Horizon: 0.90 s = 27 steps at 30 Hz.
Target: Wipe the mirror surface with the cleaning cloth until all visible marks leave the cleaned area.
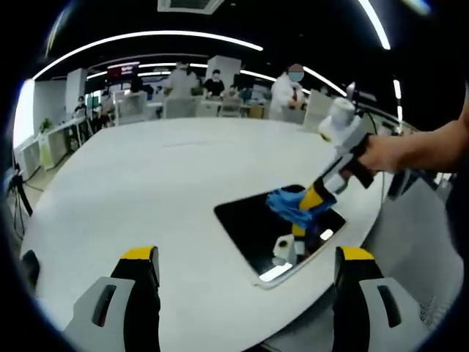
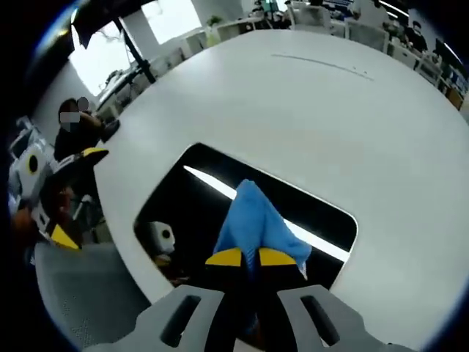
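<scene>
A dark rectangular mirror [image 1: 253, 224] [image 2: 198, 198] lies flat near the edge of a round white table [image 1: 154, 183] [image 2: 308, 103]. My right gripper [image 2: 250, 258] is shut on a blue cleaning cloth [image 2: 253, 220] and presses it onto the mirror. In the left gripper view the right gripper [image 1: 315, 196] comes in from the right in a person's hand, with the blue cloth [image 1: 292, 205] under its yellow tips on the mirror's far part. My left gripper [image 1: 245, 257] is open above the table's near side, nothing between its jaws. It also shows at the left [image 2: 69, 198].
Ceiling light strips reflect in the mirror glass. Desks, chairs and several people [image 1: 212, 84] stand beyond the table's far side. A tripod leg [image 2: 135, 51] stands beside the table. Grey floor [image 2: 80, 286] lies past the table's edge close to the mirror.
</scene>
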{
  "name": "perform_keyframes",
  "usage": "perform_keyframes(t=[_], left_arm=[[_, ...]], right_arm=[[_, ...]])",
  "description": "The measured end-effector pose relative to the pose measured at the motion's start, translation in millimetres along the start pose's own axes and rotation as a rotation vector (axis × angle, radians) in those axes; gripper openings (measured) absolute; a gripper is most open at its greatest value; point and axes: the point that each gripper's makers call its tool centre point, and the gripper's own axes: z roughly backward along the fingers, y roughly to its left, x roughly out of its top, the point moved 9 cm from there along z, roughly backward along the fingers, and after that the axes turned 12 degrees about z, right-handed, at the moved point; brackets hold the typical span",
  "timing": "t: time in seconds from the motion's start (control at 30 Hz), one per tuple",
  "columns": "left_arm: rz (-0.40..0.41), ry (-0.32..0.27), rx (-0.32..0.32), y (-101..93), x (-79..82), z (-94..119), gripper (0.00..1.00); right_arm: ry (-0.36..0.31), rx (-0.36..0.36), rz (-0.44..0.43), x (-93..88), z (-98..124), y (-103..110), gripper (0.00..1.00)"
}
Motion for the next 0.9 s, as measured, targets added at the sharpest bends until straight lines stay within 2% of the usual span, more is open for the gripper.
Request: perform_keyframes(t=[0.1, 0.23, 0.3, 0.4, 0.53, 0.6, 0.67, 0.7, 0.73, 0.83, 0.9], left_arm=[[-0.014, 0.0, 0.02, -8.3, 3.3, -2, 1.0], [-0.003, -0.009, 0.071, -14.9, 11.0, 0, 1.0], [-0.014, -0.021, 0.104, -16.8, 15.1, 0, 1.0], [-0.026, -0.018, 0.122, -20.7, 17.5, -5, 1.0], [-0.035, -0.035, 0.113, -30.7, 24.2, -11, 1.0], [-0.03, -0.028, 0.1, -30.5, 19.2, -18, 1.0], [-0.071, -0.001, 0.093, -29.7, 11.7, -21, 1.0], [-0.109, 0.044, 0.098, -28.0, 6.0, -21, 1.0], [-0.136, 0.057, 0.111, -26.6, 4.2, -21, 1.0], [-0.096, 0.037, 0.062, -27.5, 6.2, -21, 1.0], [-0.125, 0.037, 0.047, -29.3, 5.0, -22, 1.0]], right_arm=[[0.003, 0.015, 0.021, -4.0, 1, 6, 0.0], [0.033, 0.083, -0.02, -8.1, 3, 15, 0.0], [0.015, 0.071, 0.048, -9.8, 4, 18, 0.0], [0.014, 0.093, 0.054, -11.0, 5, 17, 0.0], [0.019, 0.106, 0.021, -10.9, 5, 16, 0.0], [0.02, 0.102, -0.024, -11.7, 4, 19, 0.0], [0.015, 0.095, -0.057, -15.4, 6, 26, 0.0], [0.019, 0.103, -0.091, -17.9, 6, 32, 0.0], [0.017, 0.101, -0.094, -19.1, 6, 34, 0.0], [0.029, 0.104, -0.146, -23.6, 8, 42, 0.0], [0.021, 0.091, -0.136, -24.3, 8, 44, 0.0]])
